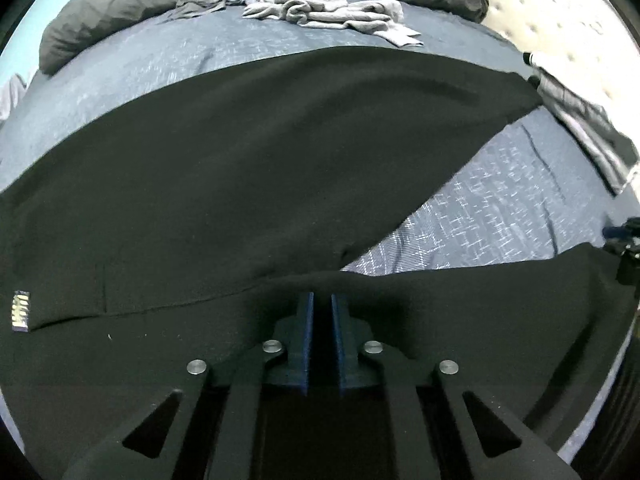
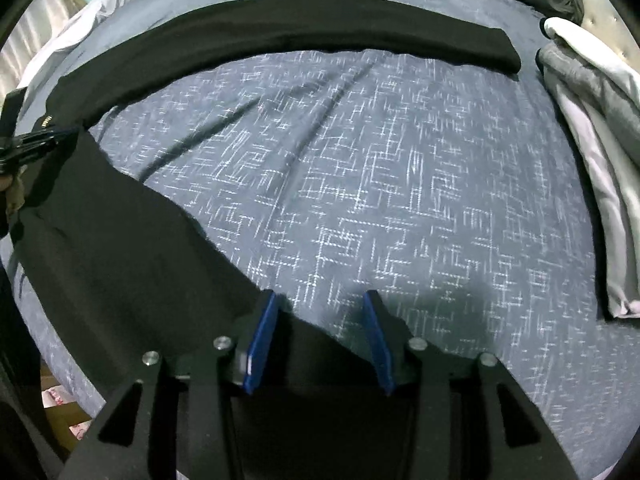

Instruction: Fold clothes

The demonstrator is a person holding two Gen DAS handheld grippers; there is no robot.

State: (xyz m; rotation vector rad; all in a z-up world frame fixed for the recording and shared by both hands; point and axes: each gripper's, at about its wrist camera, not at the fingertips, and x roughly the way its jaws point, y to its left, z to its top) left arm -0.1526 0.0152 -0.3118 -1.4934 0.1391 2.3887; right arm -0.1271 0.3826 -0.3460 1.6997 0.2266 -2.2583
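Left gripper clenched on black trousers, blue pads nearly meeting with a fold of the cloth pinched between. Right gripper parted, straddling another edge of the same trousers, pads not pressing. Spread over a patterned blue bedspread. Farther off, piled grey clothes beside a dark duvet; folded grey garments at right.

Two tools, one bed, three lots of clothing
One black garment spread near, one grey heap far, one grey stack right, one dark duvet far.
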